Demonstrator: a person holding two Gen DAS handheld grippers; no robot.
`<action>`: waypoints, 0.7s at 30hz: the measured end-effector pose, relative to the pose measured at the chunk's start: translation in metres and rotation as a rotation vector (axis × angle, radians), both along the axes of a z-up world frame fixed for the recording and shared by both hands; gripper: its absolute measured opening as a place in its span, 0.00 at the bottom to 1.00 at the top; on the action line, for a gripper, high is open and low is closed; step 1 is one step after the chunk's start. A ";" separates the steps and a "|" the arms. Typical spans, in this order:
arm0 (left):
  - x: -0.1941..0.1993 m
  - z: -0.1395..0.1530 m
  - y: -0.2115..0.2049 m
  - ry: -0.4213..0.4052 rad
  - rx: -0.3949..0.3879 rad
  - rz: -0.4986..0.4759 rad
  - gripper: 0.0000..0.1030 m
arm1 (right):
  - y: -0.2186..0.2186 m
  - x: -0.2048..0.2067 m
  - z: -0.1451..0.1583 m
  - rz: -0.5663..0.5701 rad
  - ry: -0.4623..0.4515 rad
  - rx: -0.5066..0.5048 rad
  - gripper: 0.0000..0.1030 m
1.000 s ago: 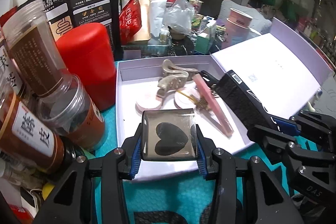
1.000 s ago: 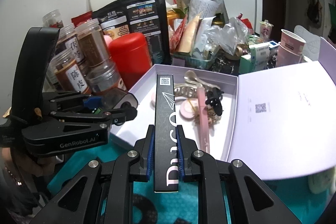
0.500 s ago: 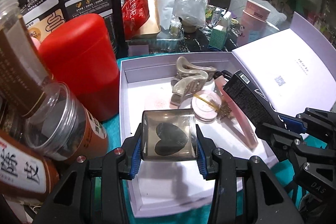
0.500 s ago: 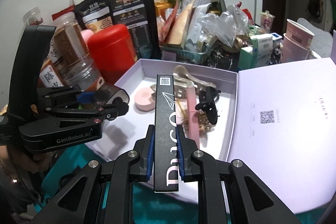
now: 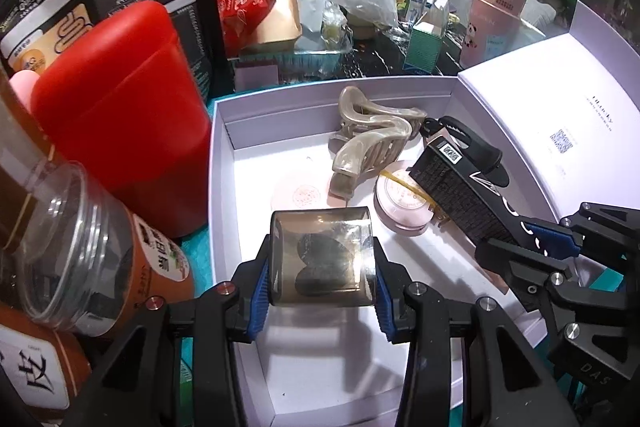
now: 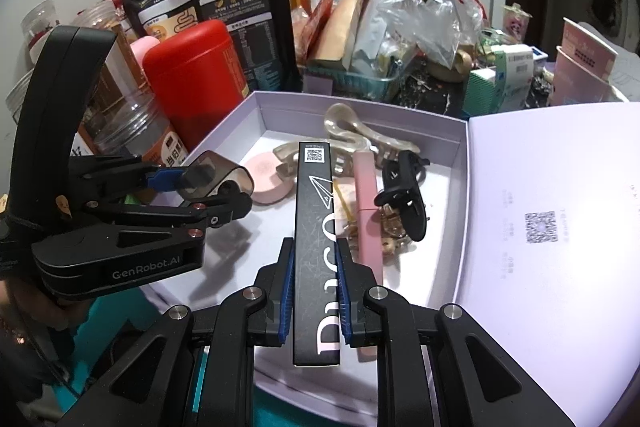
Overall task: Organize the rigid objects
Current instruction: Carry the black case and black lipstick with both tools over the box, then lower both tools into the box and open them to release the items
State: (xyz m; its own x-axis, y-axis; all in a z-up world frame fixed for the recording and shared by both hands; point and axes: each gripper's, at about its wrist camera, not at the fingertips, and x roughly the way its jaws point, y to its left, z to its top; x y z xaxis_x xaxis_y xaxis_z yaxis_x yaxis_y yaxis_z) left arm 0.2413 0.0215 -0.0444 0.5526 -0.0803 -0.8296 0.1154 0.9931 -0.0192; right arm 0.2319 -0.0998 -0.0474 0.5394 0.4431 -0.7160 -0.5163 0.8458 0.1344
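Note:
My left gripper (image 5: 322, 279) is shut on a smoky clear case with a dark heart (image 5: 322, 257), held over the near left of the open white box (image 5: 218, 163). It also shows in the right wrist view (image 6: 216, 177). My right gripper (image 6: 316, 297) is shut on a long black carton (image 6: 316, 227), held over the box's middle; the carton also shows in the left wrist view (image 5: 460, 195). In the box lie a beige hair claw (image 5: 372, 143), a pink round compact (image 5: 402, 203), a pink tube (image 6: 366, 203) and a black clip (image 6: 404, 199).
A red canister (image 5: 120, 115) and clear herb jars (image 5: 92, 259) stand left of the box. The box lid (image 6: 552, 227) lies open to the right. A black snack bag (image 6: 216, 11), food packets and pink paper cups (image 5: 496, 15) crowd the back.
Both grippers have moved forward over the box with their objects still held. The clear case and the black carton now hang lower and deeper inside the box.

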 end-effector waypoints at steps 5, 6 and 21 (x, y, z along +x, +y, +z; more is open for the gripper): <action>0.007 -0.009 -0.002 0.037 -0.004 -0.012 0.41 | 0.001 0.005 -0.007 -0.005 0.031 -0.002 0.18; 0.008 -0.011 -0.003 0.045 -0.006 -0.014 0.41 | 0.001 0.005 -0.009 -0.006 0.039 -0.001 0.18; 0.014 -0.019 -0.017 0.056 0.073 -0.038 0.41 | 0.005 0.008 -0.023 -0.033 0.049 -0.030 0.18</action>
